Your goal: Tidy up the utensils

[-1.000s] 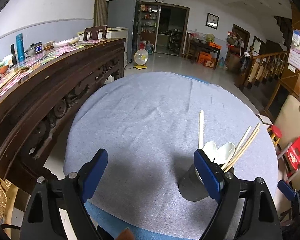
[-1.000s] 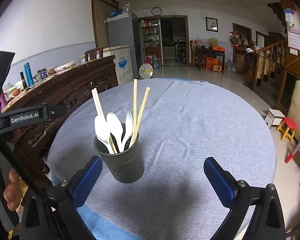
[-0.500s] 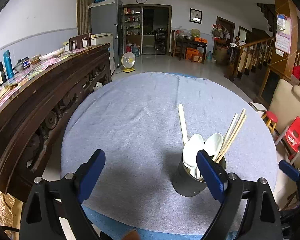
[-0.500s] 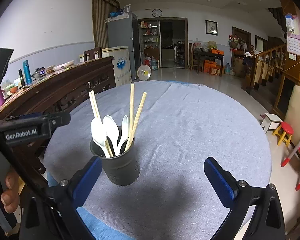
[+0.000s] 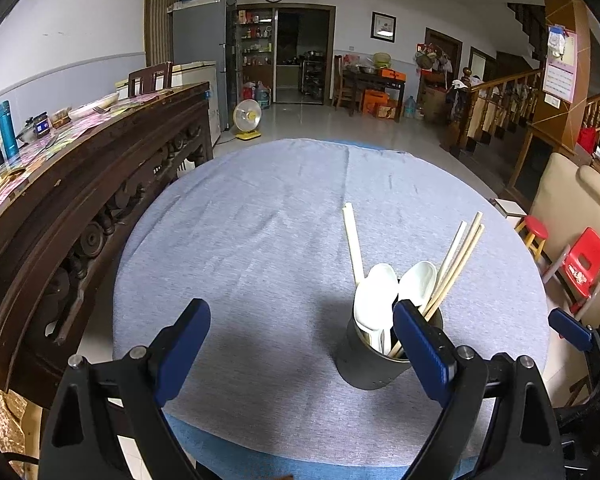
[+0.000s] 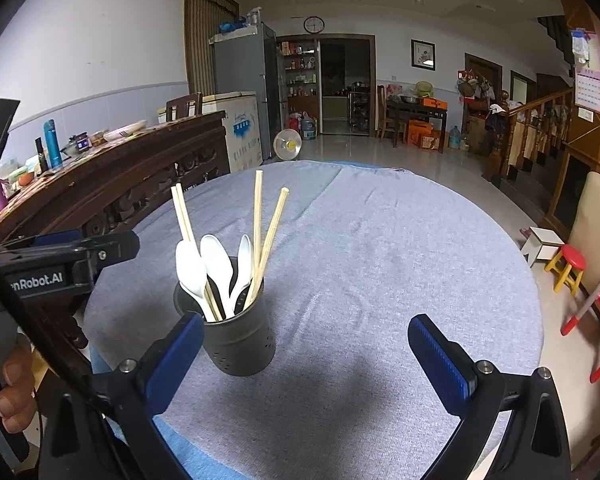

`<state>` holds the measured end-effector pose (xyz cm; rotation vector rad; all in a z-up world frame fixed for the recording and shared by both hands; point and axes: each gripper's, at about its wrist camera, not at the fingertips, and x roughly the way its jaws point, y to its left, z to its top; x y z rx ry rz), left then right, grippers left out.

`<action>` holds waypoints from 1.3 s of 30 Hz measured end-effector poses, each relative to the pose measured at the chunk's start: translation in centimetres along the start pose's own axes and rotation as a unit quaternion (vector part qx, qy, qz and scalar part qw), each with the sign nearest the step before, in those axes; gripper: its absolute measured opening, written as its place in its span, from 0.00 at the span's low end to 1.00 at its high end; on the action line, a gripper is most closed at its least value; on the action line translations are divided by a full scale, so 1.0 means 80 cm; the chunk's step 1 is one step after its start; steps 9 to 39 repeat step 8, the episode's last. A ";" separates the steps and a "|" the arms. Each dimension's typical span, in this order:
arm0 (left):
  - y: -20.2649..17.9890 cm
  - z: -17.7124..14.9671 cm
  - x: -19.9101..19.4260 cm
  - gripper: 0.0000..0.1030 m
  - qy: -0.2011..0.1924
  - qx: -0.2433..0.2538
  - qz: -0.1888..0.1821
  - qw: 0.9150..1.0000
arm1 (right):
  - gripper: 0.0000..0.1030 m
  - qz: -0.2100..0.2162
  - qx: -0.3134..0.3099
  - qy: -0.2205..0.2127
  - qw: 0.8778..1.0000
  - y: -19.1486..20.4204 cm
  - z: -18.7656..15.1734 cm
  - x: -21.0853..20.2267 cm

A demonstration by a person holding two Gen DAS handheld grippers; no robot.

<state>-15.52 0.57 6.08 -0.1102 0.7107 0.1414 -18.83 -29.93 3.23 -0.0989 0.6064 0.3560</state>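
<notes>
A dark perforated utensil cup [image 6: 240,340] [image 5: 364,360] stands upright on the round table's grey cloth [image 6: 380,248] [image 5: 260,240], near the front edge. It holds white plastic spoons [image 6: 216,264] [image 5: 376,292] and several wooden chopsticks [image 6: 258,220] [image 5: 458,256]. My left gripper [image 5: 302,344] is open and empty; the cup sits behind its right finger. My right gripper [image 6: 306,354] is open and empty, the cup just inside its left finger. The left gripper's body [image 6: 60,268] shows at the left of the right wrist view.
A long dark carved wooden sideboard [image 5: 80,168] with bottles and dishes runs along the left of the table. Red stools [image 6: 568,264] and a beige chair [image 5: 572,216] stand to the right. A person's fingers [image 6: 12,392] hold the left handle.
Both grippers drew back and rose slightly, so the cup sits lower and nearer the centre in each view. Both stayed open; the cup and utensils did not move.
</notes>
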 end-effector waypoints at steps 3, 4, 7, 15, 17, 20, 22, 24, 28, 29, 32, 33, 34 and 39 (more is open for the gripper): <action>-0.001 0.000 0.000 0.90 0.000 0.001 -0.008 1.000 | 1.00 0.000 0.001 0.003 1.000 -0.001 -0.001 0.003; -0.001 0.000 -0.001 0.90 -0.001 0.001 -0.009 1.000 | 1.00 0.001 0.002 0.004 1.000 -0.001 -0.001 0.004; -0.002 0.000 -0.003 0.90 -0.009 0.005 -0.012 1.000 | 1.00 0.002 0.004 0.006 1.000 -0.002 -0.002 0.006; -0.002 0.000 -0.003 0.90 -0.008 0.005 -0.013 1.000 | 1.00 0.002 0.005 0.005 1.000 -0.003 -0.002 0.006; -0.002 0.000 -0.003 0.90 -0.008 0.005 -0.013 1.000 | 1.00 0.002 0.005 0.005 1.000 -0.003 -0.002 0.006; -0.002 0.000 -0.003 0.90 -0.008 0.005 -0.013 1.000 | 1.00 0.002 0.005 0.005 1.000 -0.003 -0.002 0.006; -0.002 0.000 -0.003 0.90 -0.008 0.005 -0.013 1.000 | 1.00 0.002 0.005 0.005 1.000 -0.003 -0.002 0.006; -0.002 0.000 -0.003 0.90 -0.008 0.005 -0.013 1.000 | 1.00 0.002 0.005 0.005 1.000 -0.003 -0.002 0.006; -0.002 0.000 -0.003 0.90 -0.008 0.005 -0.013 1.000 | 1.00 0.002 0.005 0.005 1.000 -0.003 -0.002 0.006; -0.002 0.000 -0.003 0.90 -0.008 0.005 -0.013 1.000 | 1.00 0.002 0.005 0.005 1.000 -0.003 -0.002 0.006; -0.002 0.000 -0.003 0.90 -0.008 0.005 -0.013 1.000 | 1.00 0.002 0.005 0.005 1.000 -0.003 -0.002 0.006; -0.002 0.000 -0.003 0.90 -0.008 0.005 -0.013 1.000 | 1.00 0.002 0.005 0.005 1.000 -0.003 -0.002 0.006; -0.002 0.000 -0.003 0.90 -0.008 0.005 -0.013 1.000 | 1.00 0.002 0.005 0.005 1.000 -0.003 -0.002 0.006; -0.002 0.000 -0.003 0.90 -0.008 0.005 -0.013 1.000 | 1.00 0.002 0.005 0.005 1.000 -0.003 -0.002 0.006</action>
